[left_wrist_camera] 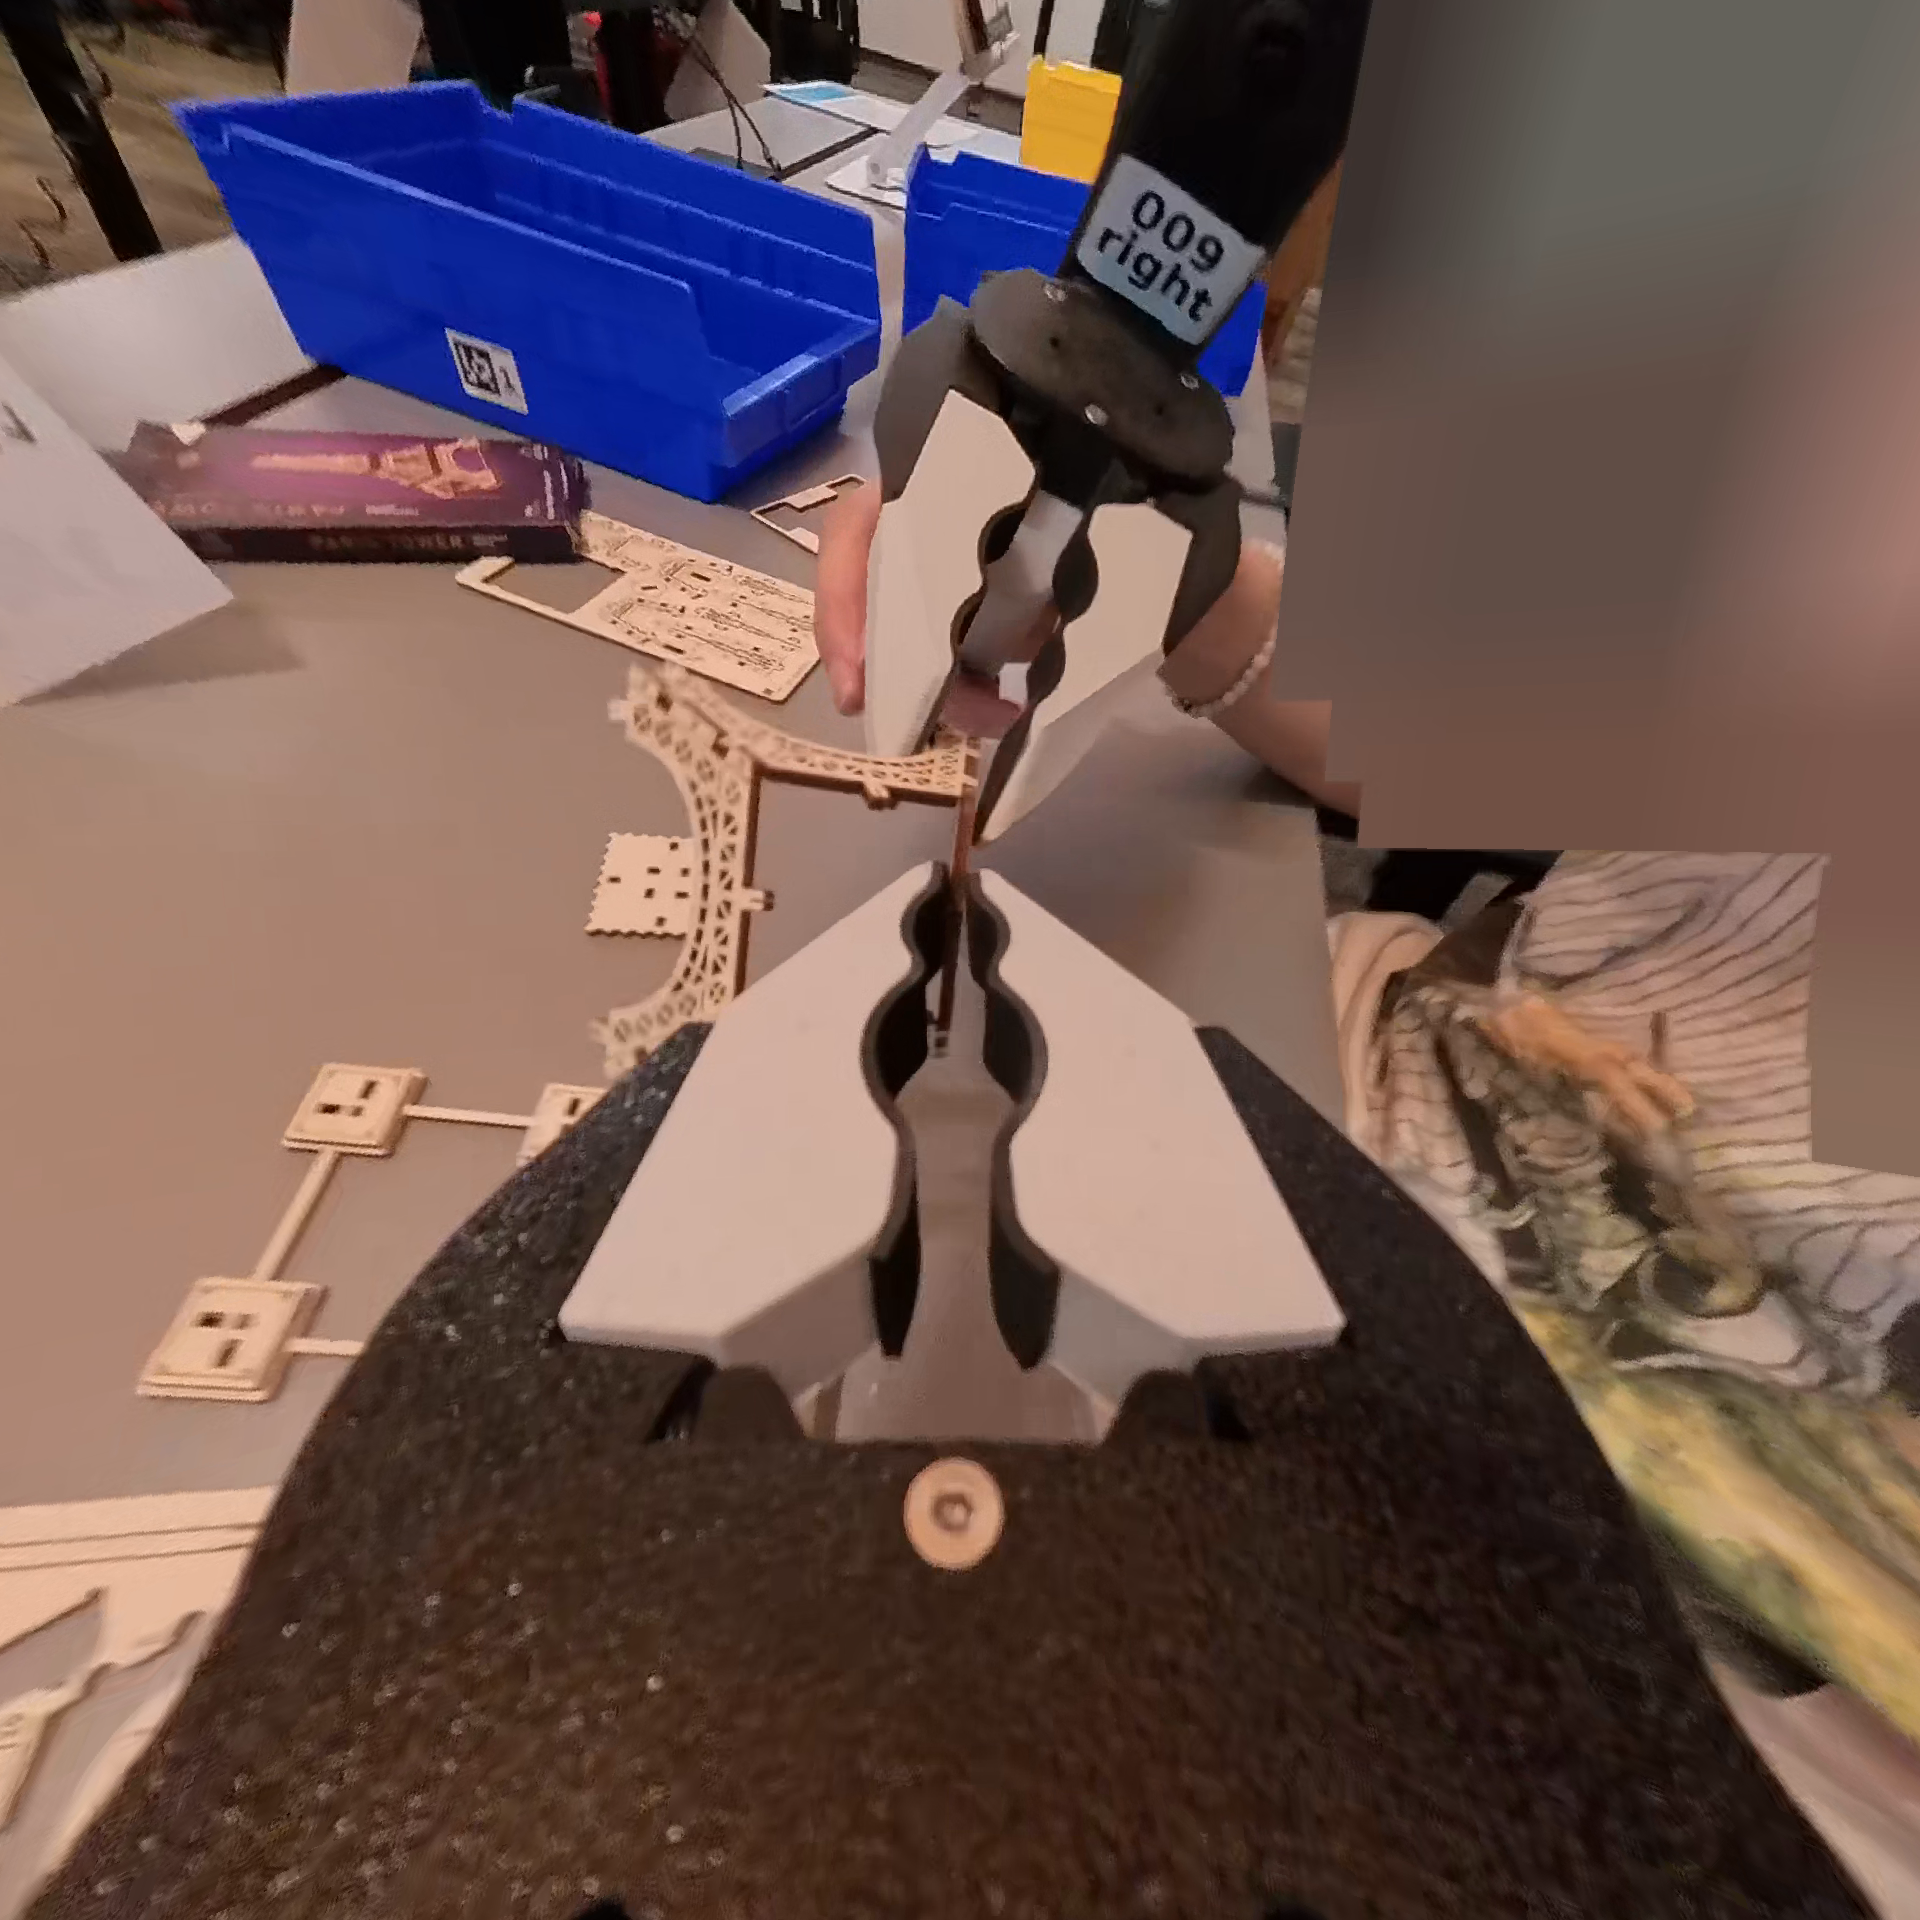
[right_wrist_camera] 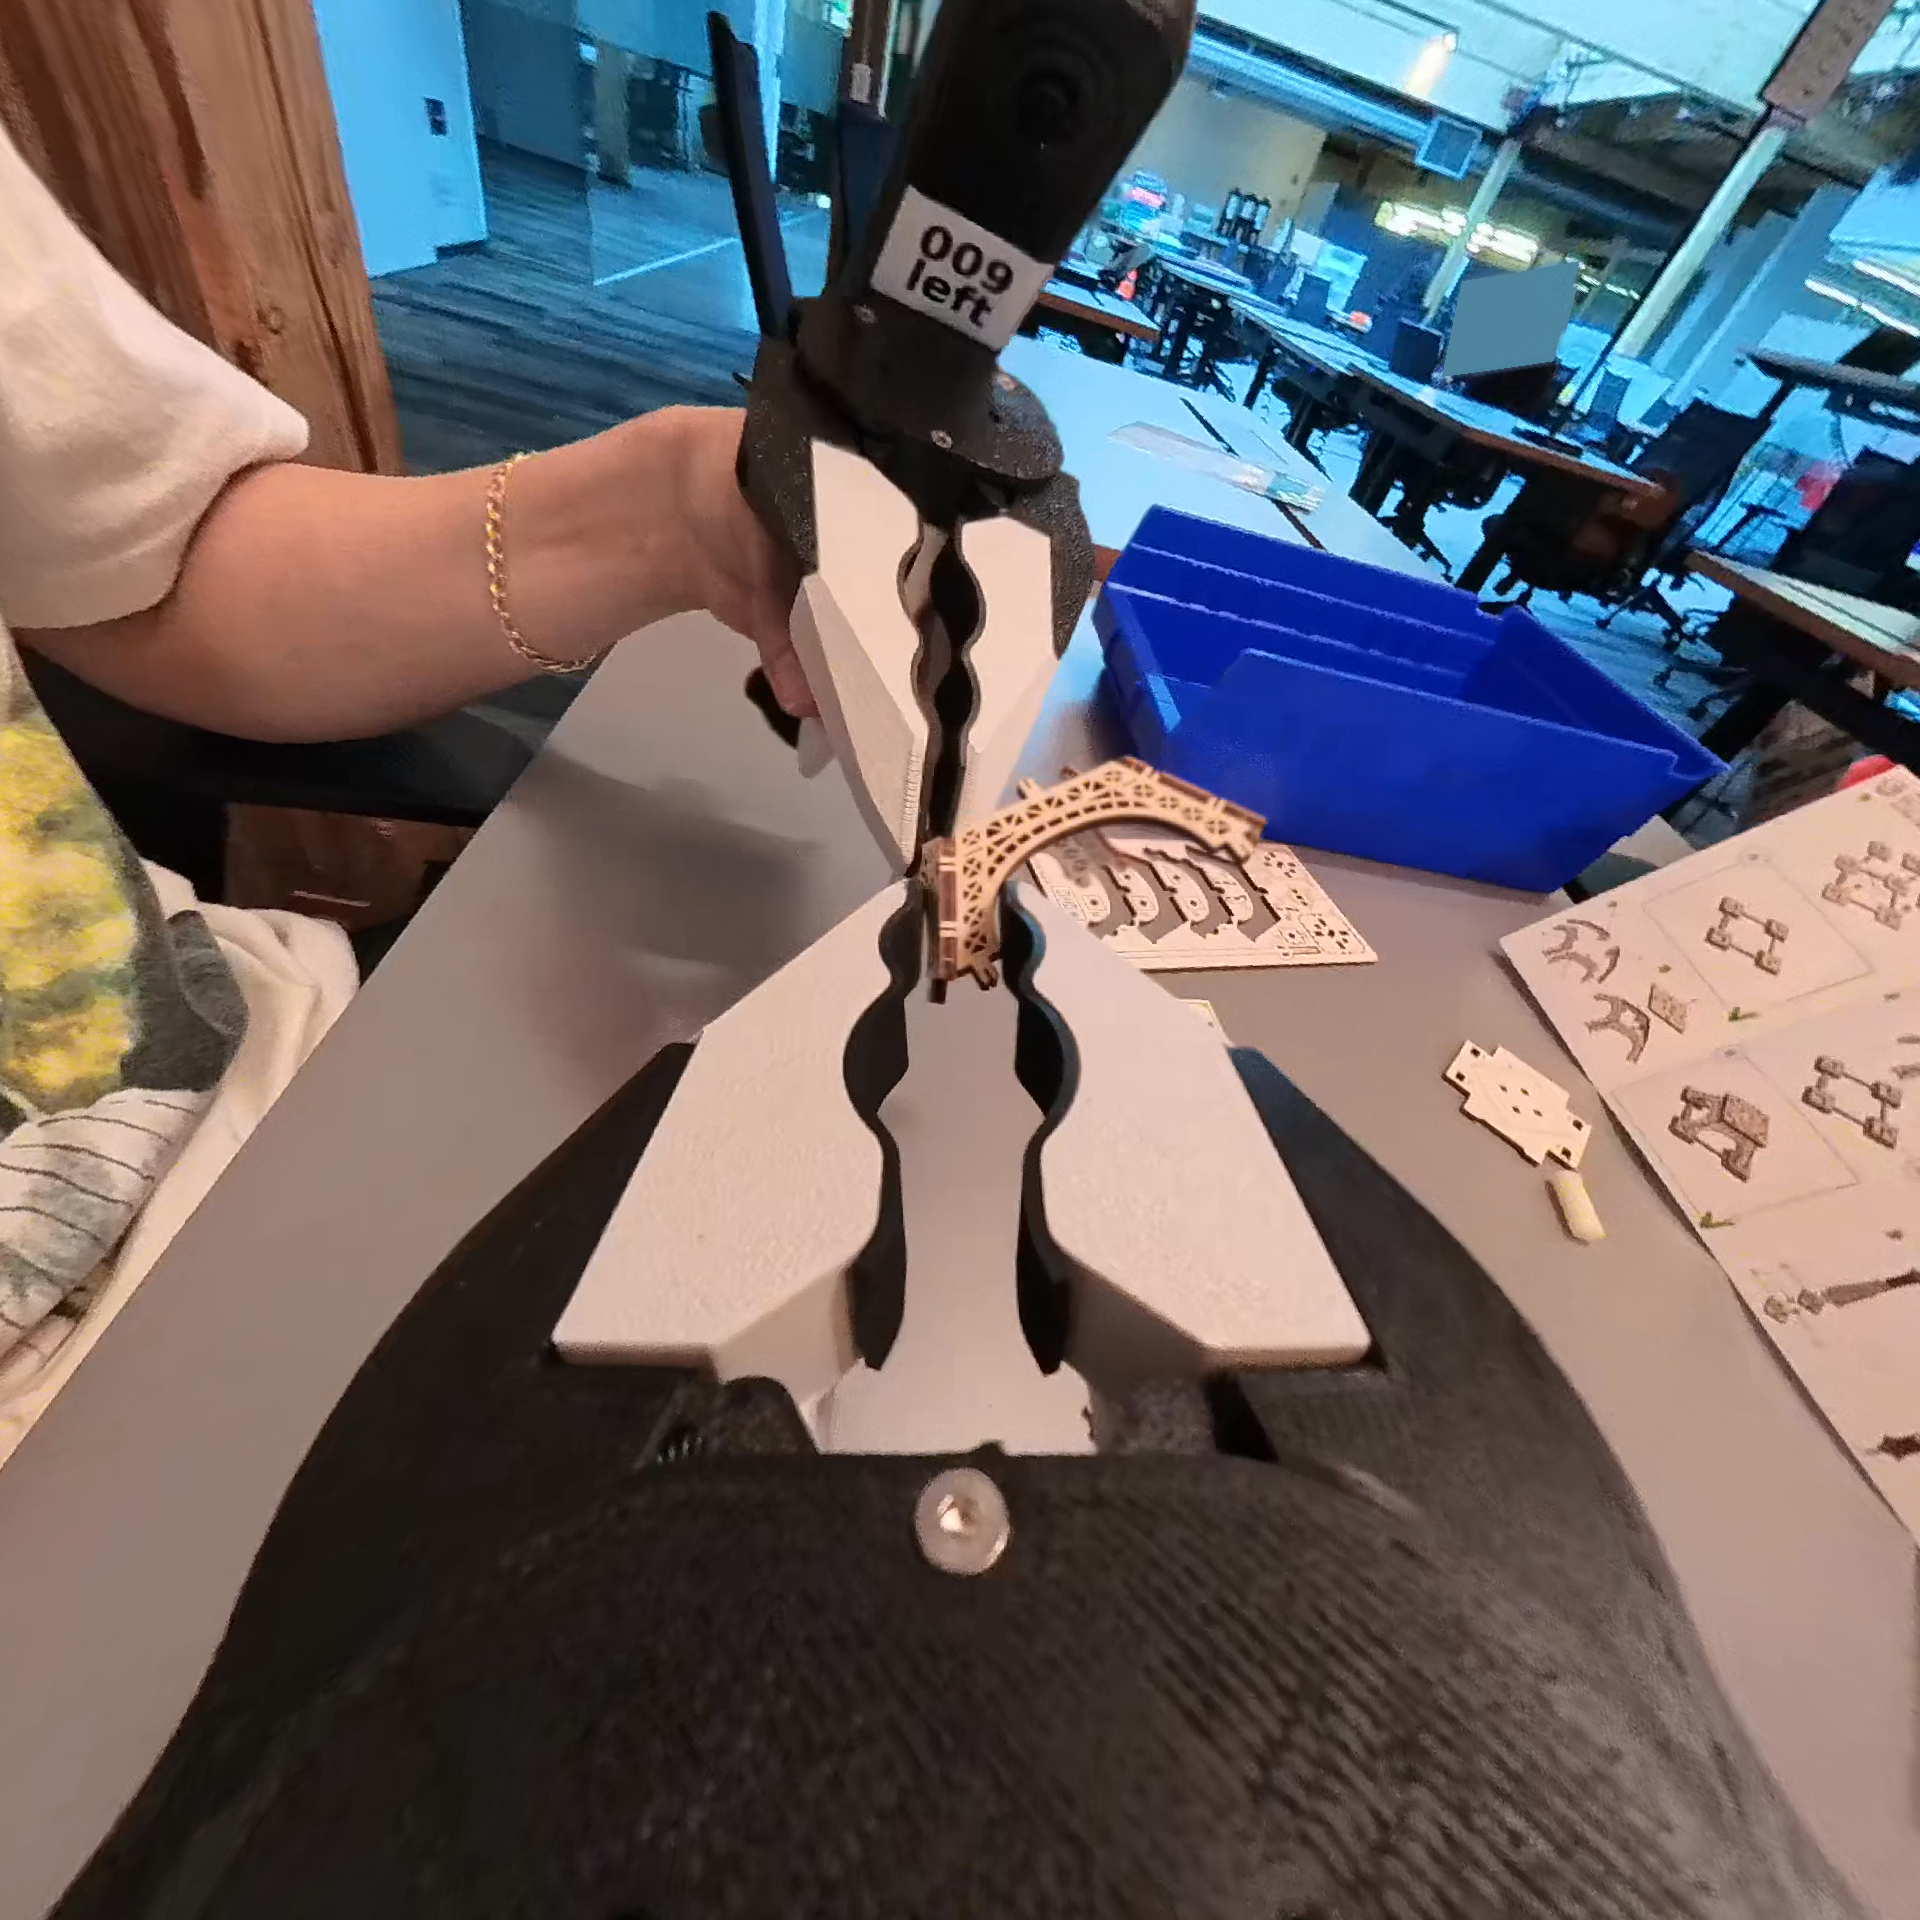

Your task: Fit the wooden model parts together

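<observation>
While both grippers, left [left_wrist_camera: 951, 883] and right [right_wrist_camera: 961, 914], pinch shut on lattice arches [right_wrist_camera: 1081, 831], keep edges aligned when pressing together.

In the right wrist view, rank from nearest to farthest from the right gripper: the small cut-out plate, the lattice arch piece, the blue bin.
1. lattice arch piece: at the tips of the right gripper.
2. small cut-out plate: flat on the table, to the right.
3. blue bin: behind, upper right.
</observation>
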Tool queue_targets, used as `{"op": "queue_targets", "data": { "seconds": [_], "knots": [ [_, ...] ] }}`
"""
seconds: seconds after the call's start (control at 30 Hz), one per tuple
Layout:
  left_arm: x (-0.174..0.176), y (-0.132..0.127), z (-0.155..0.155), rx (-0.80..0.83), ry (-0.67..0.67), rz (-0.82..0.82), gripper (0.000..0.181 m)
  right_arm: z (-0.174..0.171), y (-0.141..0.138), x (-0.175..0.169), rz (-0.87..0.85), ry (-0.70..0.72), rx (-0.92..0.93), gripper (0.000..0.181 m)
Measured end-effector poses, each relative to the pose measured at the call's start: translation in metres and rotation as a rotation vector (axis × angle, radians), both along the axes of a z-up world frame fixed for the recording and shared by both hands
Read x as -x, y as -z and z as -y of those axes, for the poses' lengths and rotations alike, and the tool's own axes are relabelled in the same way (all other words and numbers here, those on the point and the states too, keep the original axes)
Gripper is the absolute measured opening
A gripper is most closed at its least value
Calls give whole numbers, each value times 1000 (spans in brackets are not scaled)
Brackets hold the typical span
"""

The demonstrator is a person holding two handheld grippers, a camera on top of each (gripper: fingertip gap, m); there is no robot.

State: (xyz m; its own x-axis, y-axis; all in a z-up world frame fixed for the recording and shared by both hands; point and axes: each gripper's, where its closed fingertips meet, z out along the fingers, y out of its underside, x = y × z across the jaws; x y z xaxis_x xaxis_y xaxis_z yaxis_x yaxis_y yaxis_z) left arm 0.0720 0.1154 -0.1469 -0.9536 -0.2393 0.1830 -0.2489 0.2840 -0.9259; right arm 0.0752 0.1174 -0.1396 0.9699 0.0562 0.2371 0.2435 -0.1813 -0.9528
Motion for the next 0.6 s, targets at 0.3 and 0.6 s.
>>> {"op": "queue_targets", "data": {
  "seconds": [0.3,0.6],
  "knots": [
    [-11,-8,-3,235,-47,-417,0,4,-10,-15,301,130,-35,37],
    [-8,-7,0,266,-23,-503,0,2,-5,-20,445,186,23,15]
  ]
}}
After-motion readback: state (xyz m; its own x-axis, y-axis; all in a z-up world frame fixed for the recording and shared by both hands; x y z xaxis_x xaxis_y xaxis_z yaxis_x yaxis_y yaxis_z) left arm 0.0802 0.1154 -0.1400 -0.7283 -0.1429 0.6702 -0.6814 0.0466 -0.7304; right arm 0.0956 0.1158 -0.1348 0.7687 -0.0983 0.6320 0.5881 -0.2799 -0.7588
